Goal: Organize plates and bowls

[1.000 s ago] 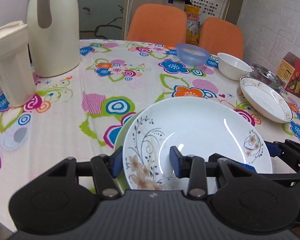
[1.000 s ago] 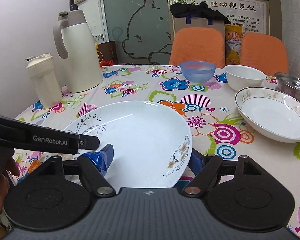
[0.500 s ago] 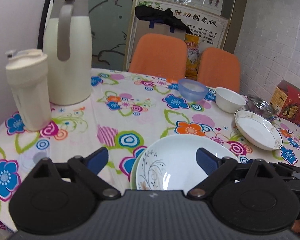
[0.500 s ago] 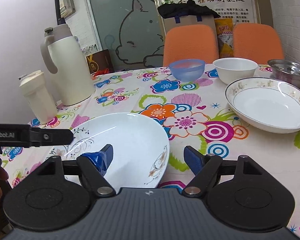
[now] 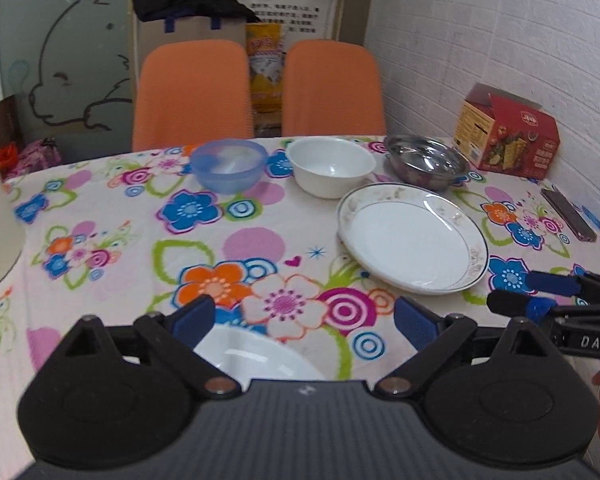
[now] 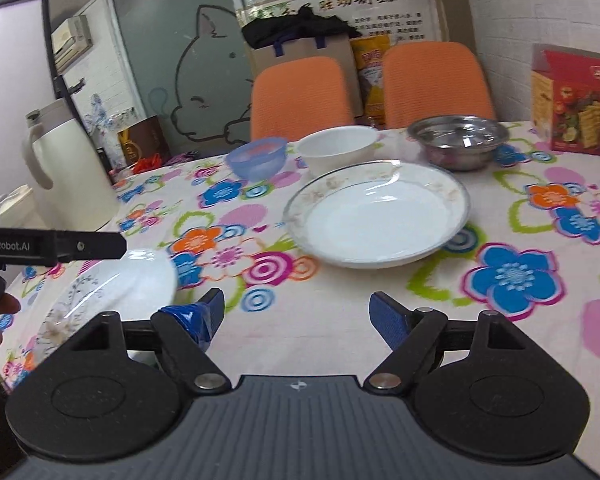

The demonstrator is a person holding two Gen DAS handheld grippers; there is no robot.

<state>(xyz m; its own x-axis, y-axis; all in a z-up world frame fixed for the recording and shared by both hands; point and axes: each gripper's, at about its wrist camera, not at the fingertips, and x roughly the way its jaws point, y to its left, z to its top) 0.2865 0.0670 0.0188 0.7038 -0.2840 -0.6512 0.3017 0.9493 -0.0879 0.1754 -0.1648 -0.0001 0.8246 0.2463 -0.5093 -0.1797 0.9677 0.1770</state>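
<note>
A white floral plate [image 5: 256,354] lies on the table just under my left gripper [image 5: 304,318], which is open and empty; it also shows at the left of the right wrist view [image 6: 112,284]. A gold-rimmed deep plate [image 5: 412,238] [image 6: 376,216] sits ahead to the right. Behind it stand a blue plastic bowl [image 5: 229,165] [image 6: 256,158], a white bowl [image 5: 332,166] [image 6: 340,148] and a steel bowl [image 5: 426,160] [image 6: 458,140]. My right gripper [image 6: 296,316] is open and empty, above the cloth in front of the gold-rimmed plate; its fingers show at the right of the left wrist view [image 5: 540,286].
A floral cloth covers the table [image 5: 260,240]. A cream thermos jug [image 6: 68,172] stands at the left. A red box [image 5: 508,132] and a dark phone [image 5: 568,214] lie at the right by the wall. Two orange chairs [image 5: 192,92] stand behind the table.
Both grippers have opened and let go of the white floral plate, which now rests on the table. Both have lifted and turned right towards the gold-rimmed plate.
</note>
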